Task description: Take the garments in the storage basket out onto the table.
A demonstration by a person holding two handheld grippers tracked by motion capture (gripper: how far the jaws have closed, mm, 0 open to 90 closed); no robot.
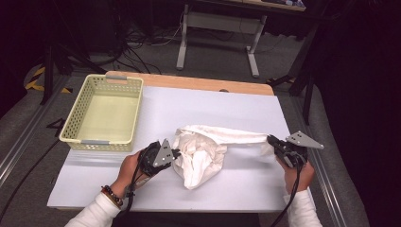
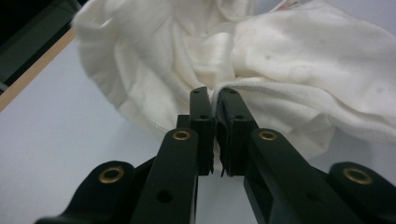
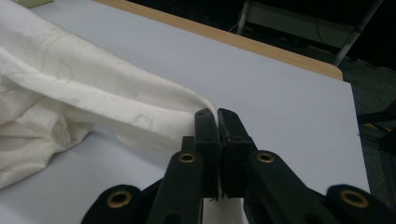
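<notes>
Jaws of the left gripper (image 2: 215, 100) are clamped on a hemmed edge of the crumpled white cotton garment (image 1: 201, 153); jaws of the right gripper (image 3: 217, 122) pinch its far end, which is drawn out to the right. The garment lies mid-table on the white sheet-covered table (image 1: 222, 106), between both grippers. A pale yellow perforated plastic basket (image 1: 105, 113) sits at left rear, apart.

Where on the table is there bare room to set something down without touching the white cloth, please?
The white sheet lies bare behind the white cloth, between the basket and the right edge. The front strip is free too, between the person's forearms. The basket holds nothing. The crowded part is the middle, where the left gripper and right gripper pinch the cloth's ends.
</notes>
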